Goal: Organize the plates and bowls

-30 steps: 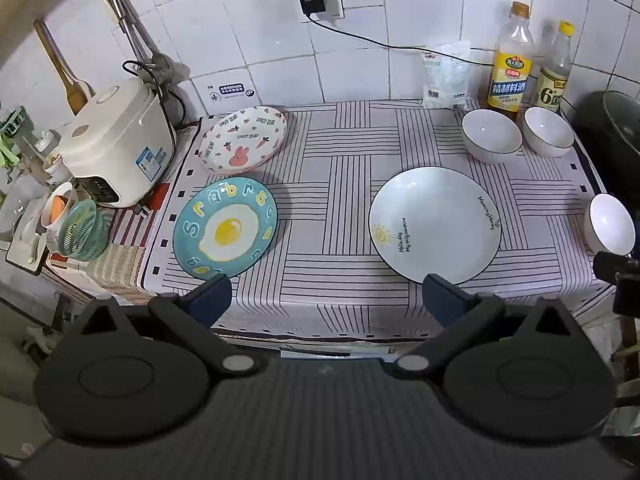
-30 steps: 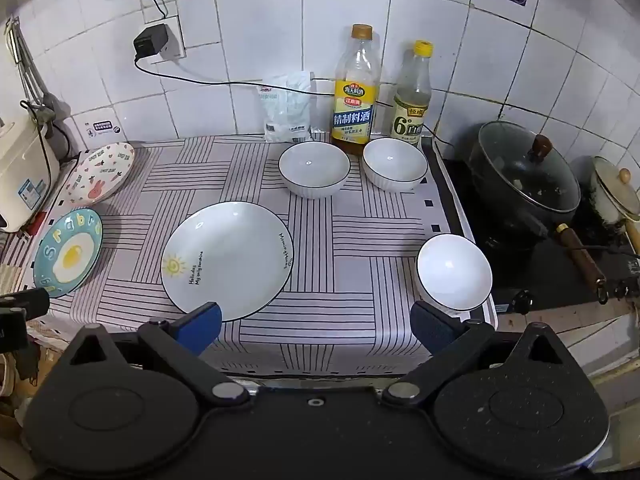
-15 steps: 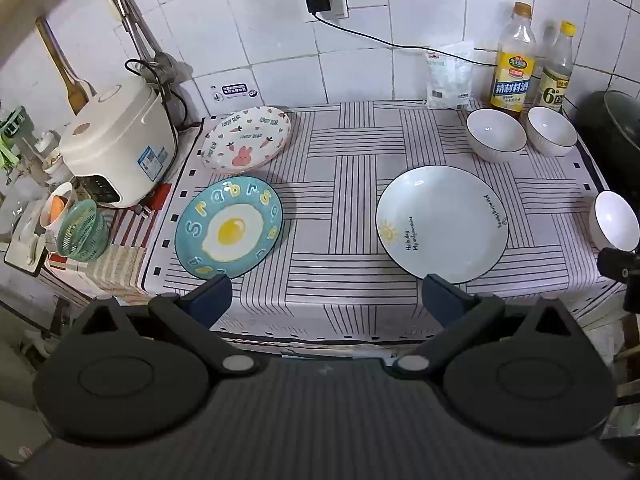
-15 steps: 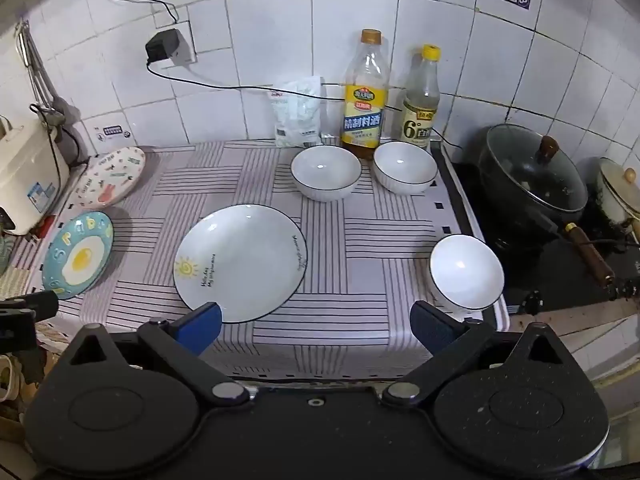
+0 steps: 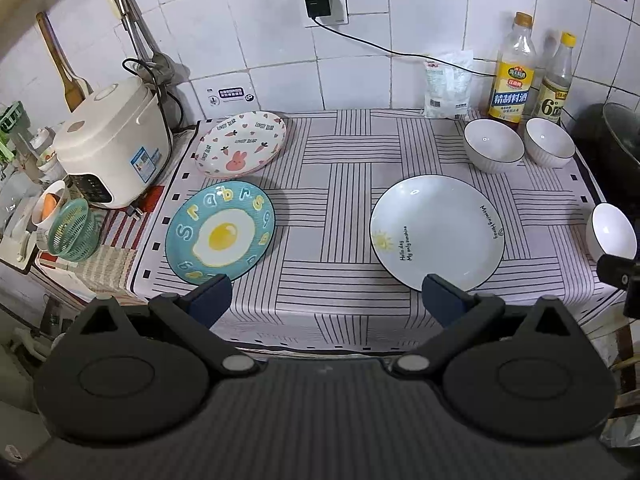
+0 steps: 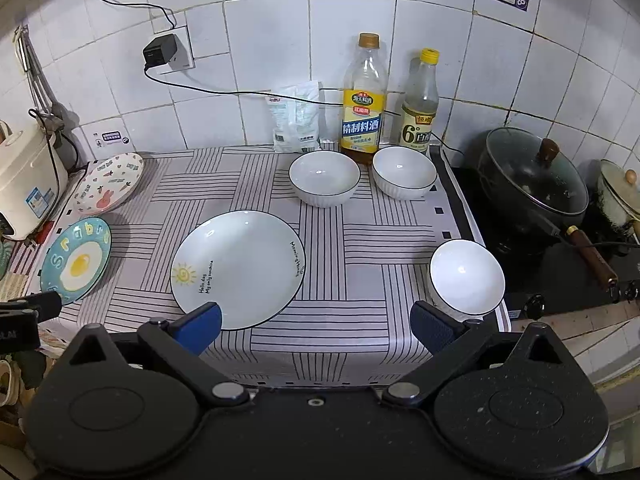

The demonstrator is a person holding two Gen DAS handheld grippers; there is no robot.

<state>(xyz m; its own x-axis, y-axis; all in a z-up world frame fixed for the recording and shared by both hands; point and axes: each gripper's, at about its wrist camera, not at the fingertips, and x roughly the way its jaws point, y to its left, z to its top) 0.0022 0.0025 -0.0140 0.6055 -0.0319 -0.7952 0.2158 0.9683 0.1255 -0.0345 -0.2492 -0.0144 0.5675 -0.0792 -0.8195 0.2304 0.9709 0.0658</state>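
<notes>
On the striped cloth lie a blue egg plate (image 5: 220,233), a rabbit plate (image 5: 241,143) behind it and a large pale sun plate (image 5: 436,229). Two white bowls (image 5: 493,145) (image 5: 549,141) stand at the back right, and a third white bowl (image 5: 612,233) sits at the right edge. In the right wrist view the sun plate (image 6: 238,269), the near bowl (image 6: 466,277) and the two back bowls (image 6: 324,177) (image 6: 404,172) show. My left gripper (image 5: 326,298) is open and empty above the front edge. My right gripper (image 6: 316,324) is open and empty, between sun plate and near bowl.
A white rice cooker (image 5: 114,140) and a green basket (image 5: 74,230) stand at the left. Two bottles (image 6: 364,98) (image 6: 420,104) and a white packet (image 6: 296,116) line the tiled wall. A lidded black pot (image 6: 534,176) sits on the stove at the right.
Both grippers have drifted a little forward and upward; the view of the counter shifted slightly. Nothing on the counter moved, and both grippers stayed open.
</notes>
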